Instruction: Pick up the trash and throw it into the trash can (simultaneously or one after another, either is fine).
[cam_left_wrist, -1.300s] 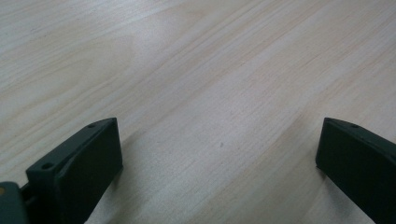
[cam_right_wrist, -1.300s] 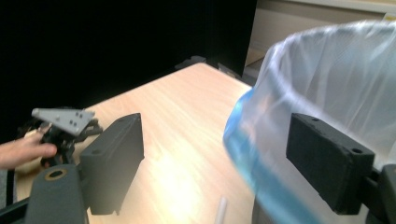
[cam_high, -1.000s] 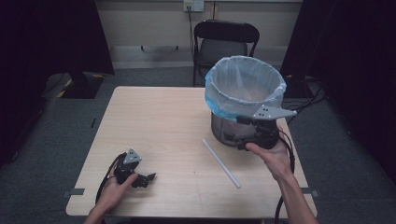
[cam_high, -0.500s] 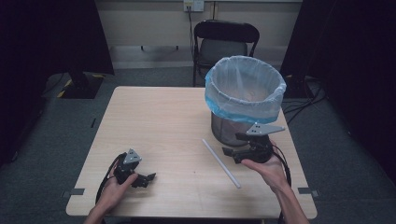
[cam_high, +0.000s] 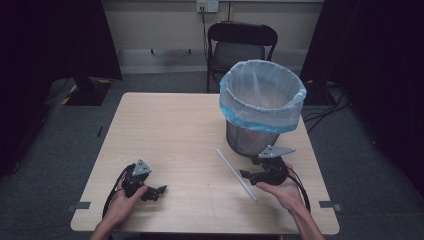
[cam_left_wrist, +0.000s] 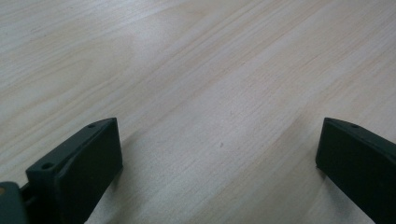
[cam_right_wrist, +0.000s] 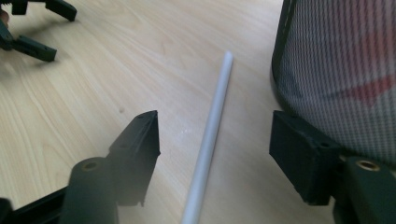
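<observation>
A: Tube (cam_high: 237, 174), white and thin, lies flat on the table (cam_high: 175, 130), its long axis running from about 11 o'clock to 5 o'clock in the high view. Going left to right: where does each gripper stand to it?

B: The left gripper (cam_high: 156, 191) rests low on the wood well off at the tube's 9 o'clock, jaws spread wide with bare table between them in its own view. It looks parked.

A: And the other one?

B: The right gripper (cam_high: 246, 176) is just beside the tube's near half, at its 3 o'clock. In the right gripper view the tube (cam_right_wrist: 209, 140) runs up between the two jaws, toward 12 o'clock and leaning slightly to 1. The jaws have just been closing but stand apart, neither pad touching it, so it is straddled, not gripped.

A: So the right hand is plainly the nearer. What stands in the way?

B: The mesh bin (cam_high: 250, 140) with its blue-edged liner (cam_high: 262, 95) stands close at the tube's 1 o'clock; in the right gripper view its wall (cam_right_wrist: 336, 70) sits right by the outer jaw. I judge that jaw has little room on that side. A chair (cam_high: 242, 47) stands beyond the table, out of the way.
</observation>
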